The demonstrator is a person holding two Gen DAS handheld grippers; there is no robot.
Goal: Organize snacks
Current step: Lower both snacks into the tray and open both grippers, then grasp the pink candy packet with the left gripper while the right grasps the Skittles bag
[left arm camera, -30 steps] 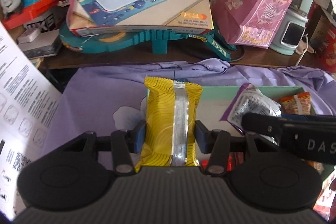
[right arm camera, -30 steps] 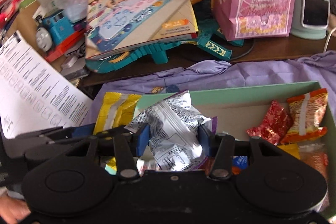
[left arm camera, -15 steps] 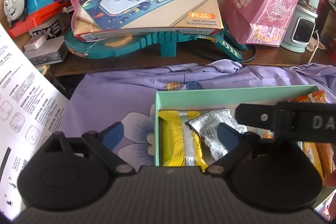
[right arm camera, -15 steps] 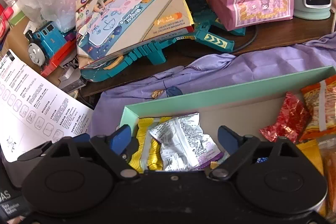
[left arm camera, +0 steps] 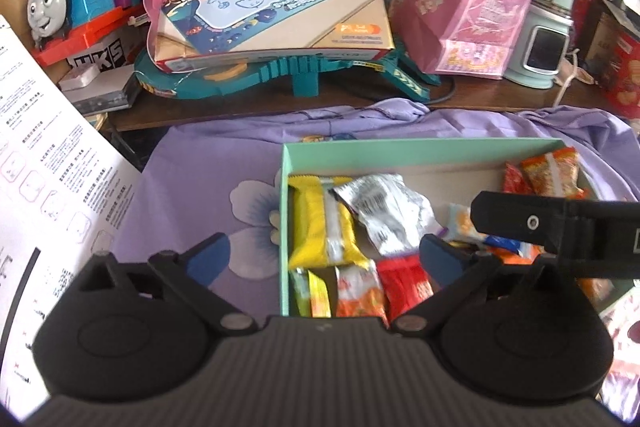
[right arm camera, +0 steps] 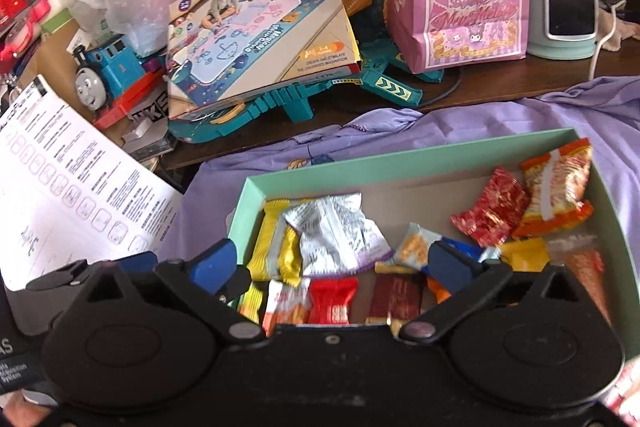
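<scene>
my left gripper (left arm camera: 322,253) jaws opening, empty | my right gripper (right arm camera: 334,263) likewise | yellow packet (left arm camera: 322,223) and silver packet (right arm camera: 334,233) lie in green box (right arm camera: 408,151) | both just ahead below claws, yellow's long axis pointing away

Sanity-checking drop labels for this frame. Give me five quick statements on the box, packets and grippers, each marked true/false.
1. The yellow packet lies inside the green box. True.
2. The silver packet is clamped by the right gripper. False: its jaws are opening and the packet lies loose in the box.
3. The left gripper holds nothing. True.
4. The box sits on bare wood. False: it sits on a purple cloth.
5. The box is otherwise empty. False: red and orange packets lie at its far right.
</scene>
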